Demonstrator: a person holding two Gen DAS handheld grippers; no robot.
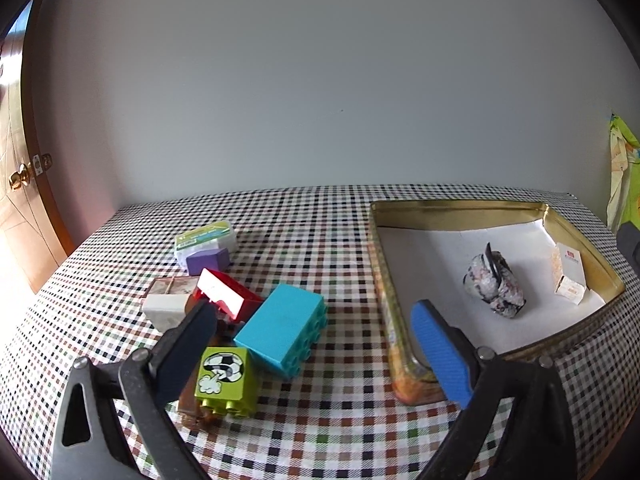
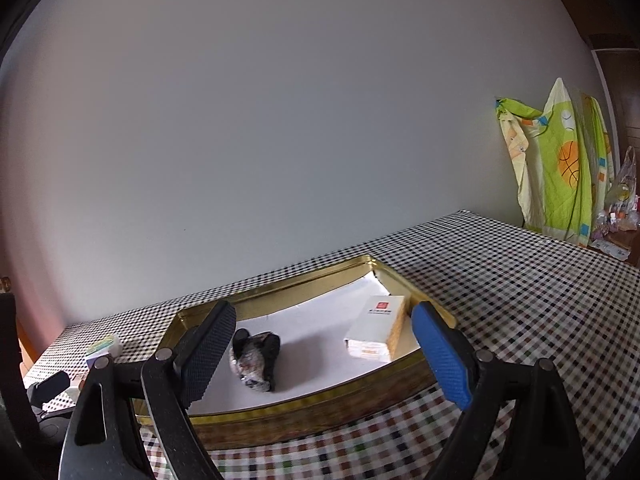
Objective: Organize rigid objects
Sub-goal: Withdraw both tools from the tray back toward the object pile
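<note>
A pile of toy blocks lies on the checked tablecloth in the left wrist view: a teal brick (image 1: pixel 282 328), a lime brick with a football print (image 1: pixel 224 376), a red and white brick (image 1: pixel 222 292), a purple block (image 1: pixel 208 261) and a white block (image 1: pixel 162 309). My left gripper (image 1: pixel 314 308) is open just above them. Its black finger is by the red brick and its blue finger (image 1: pixel 440 348) is over the rim of the gold tin tray (image 1: pixel 384 280). My right gripper (image 2: pixel 324 308) is open over the tray (image 2: pixel 280 288), with nothing between its fingers.
The tray is lined with white and holds a speckled pouch with a black clip (image 2: pixel 256 360) and a small white carton (image 2: pixel 376 332). A green-labelled box (image 1: pixel 206 238) sits behind the blocks. A wall runs along the table's far edge. A door (image 1: pixel 24 184) stands at the left and a quilt (image 2: pixel 560 168) at the right.
</note>
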